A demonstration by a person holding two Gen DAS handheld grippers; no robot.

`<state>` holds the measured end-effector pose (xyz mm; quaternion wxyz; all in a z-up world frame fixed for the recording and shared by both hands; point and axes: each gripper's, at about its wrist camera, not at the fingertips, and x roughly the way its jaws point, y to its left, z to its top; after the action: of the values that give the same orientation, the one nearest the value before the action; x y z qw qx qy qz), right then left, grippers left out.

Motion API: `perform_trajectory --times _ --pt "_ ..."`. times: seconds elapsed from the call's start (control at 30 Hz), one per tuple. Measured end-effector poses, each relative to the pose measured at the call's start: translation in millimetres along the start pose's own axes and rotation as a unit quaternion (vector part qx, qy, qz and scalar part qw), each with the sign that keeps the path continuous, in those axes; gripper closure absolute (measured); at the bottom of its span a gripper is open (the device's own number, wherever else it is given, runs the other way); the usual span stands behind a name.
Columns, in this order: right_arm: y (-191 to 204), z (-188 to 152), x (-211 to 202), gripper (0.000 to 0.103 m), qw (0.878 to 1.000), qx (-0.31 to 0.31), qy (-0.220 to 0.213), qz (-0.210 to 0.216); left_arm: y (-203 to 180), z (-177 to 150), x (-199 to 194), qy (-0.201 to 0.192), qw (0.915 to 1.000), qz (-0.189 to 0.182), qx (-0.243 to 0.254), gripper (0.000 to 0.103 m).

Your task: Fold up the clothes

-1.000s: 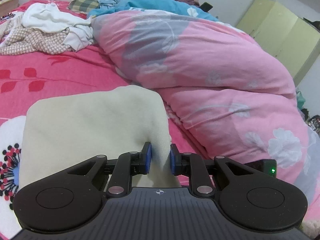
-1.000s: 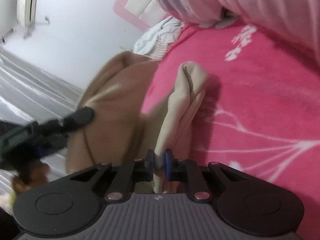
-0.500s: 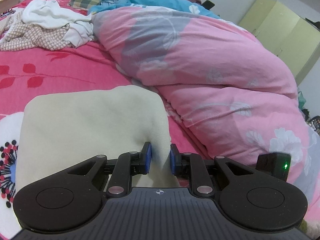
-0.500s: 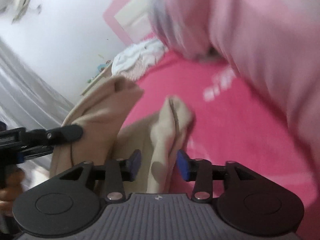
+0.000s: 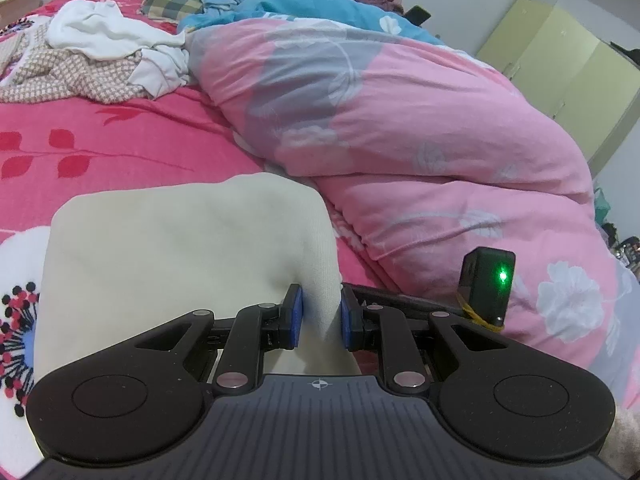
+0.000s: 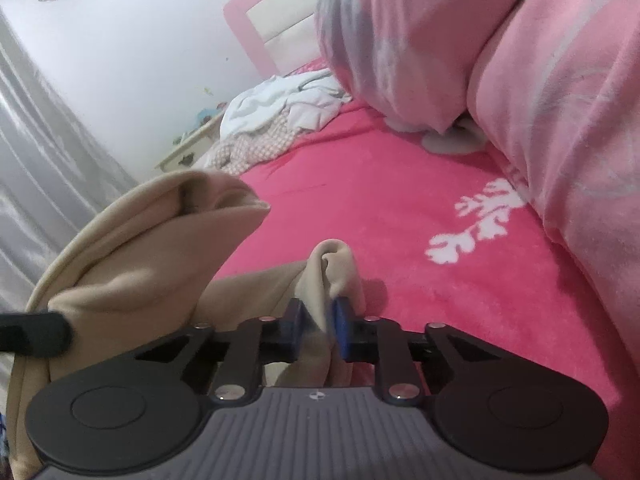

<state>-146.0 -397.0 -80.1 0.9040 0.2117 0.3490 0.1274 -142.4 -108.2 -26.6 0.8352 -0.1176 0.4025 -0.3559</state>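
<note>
Pinching the cloth on the bed beside the duvet, our left gripper anchors one corner; our right gripper fingers are closing on another fold, so we can lift both evenly.

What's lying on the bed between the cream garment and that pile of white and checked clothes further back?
Nothing: in the left wrist view, only bare pink bedsheet with red leaf prints lies between the cream garment and the clothes pile.
</note>
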Motion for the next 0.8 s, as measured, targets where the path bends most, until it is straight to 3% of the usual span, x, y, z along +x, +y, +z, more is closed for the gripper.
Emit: perform_trajectory --times 0.17,0.23,0.33,0.4,0.5,0.53,0.6,0.7,0.73,0.8 --pt "38 -5 -10 0.08 0.991 -0.119 -0.019 -0.054 0 0 0 0.0 1.0 -0.002 -0.001 0.085" --pt "48 -12 -8 0.064 0.986 -0.154 -0.014 -0.069 1 1 -2 -0.001 1.0 -0.002 -0.004 0.085" --pt "38 -13 0 0.063 0.987 -0.14 0.012 -0.073 0 1 -2 -0.003 1.0 0.0 -0.006 0.085" --pt "22 -8 6 0.067 0.995 -0.086 0.022 -0.056 0 1 -2 -0.004 1.0 0.001 -0.004 0.085" --pt "-6 1 5 0.084 0.999 0.022 0.035 0.008 -1 1 -2 -0.004 1.0 0.002 -0.005 0.085" --pt "-20 4 2 0.085 0.994 0.09 0.037 0.054 -1 1 -3 -0.004 1.0 0.001 -0.005 0.085" --pt "-45 4 1 0.085 0.969 0.206 0.038 0.128 0 2 -2 -0.005 1.0 0.0 -0.006 0.085" --pt "-56 -1 6 0.085 0.937 0.289 0.038 0.191 1 2 0 -0.004 1.0 -0.001 -0.008 0.085" --pt "-58 -5 10 0.085 0.925 0.317 0.039 0.205 1 1 0 -0.003 1.0 -0.001 -0.009 0.085" --pt "-62 -13 22 0.082 0.915 0.357 0.049 0.18 0 1 0 -0.003 1.0 -0.001 -0.009 0.085"
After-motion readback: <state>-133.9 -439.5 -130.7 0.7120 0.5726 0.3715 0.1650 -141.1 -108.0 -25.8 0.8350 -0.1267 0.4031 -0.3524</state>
